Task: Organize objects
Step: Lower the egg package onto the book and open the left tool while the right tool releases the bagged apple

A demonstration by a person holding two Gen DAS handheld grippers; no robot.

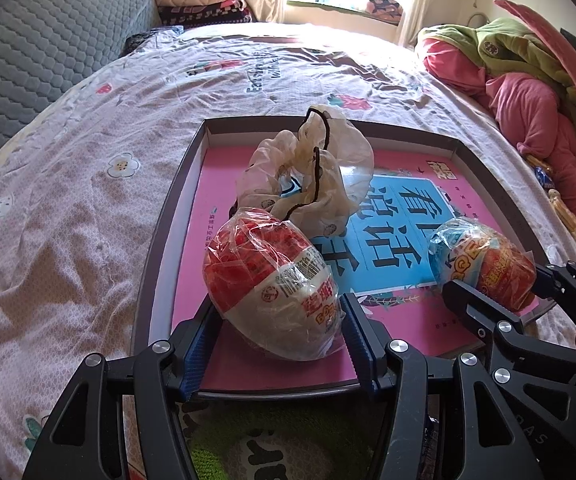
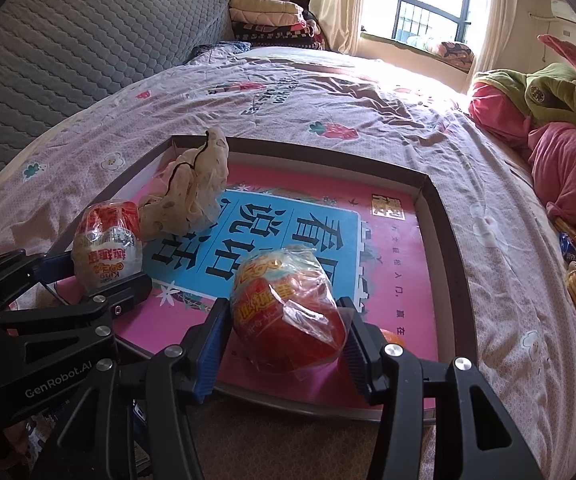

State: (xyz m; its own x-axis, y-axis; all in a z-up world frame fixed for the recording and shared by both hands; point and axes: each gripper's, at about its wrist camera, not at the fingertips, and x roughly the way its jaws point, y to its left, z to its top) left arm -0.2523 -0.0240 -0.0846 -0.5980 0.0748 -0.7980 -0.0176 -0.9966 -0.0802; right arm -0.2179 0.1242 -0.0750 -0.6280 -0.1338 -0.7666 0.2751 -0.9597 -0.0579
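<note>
On the bed point(image 1: 67, 200) my shallow box point(image 1: 159, 280) already held a crumpled bag point(image 1: 312, 172). Left gripper point(image 1: 275, 332) fingers clasped the red-white egg point(image 1: 271, 276), right gripper point(image 2: 288, 336) fingers the red-blue egg point(image 2: 288, 312), both low over the box floor. I judged sorting nearly done; release remained.

Sunlit barred window point(image 2: 416, 0) behind bed point(image 2: 328, 92)

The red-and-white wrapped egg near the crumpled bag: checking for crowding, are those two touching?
Touching. In the left wrist view the red-and-white wrapped egg overlaps the crumpled bag's lower edge with no gap; the right wrist view shows them pressed side by side too.
</note>
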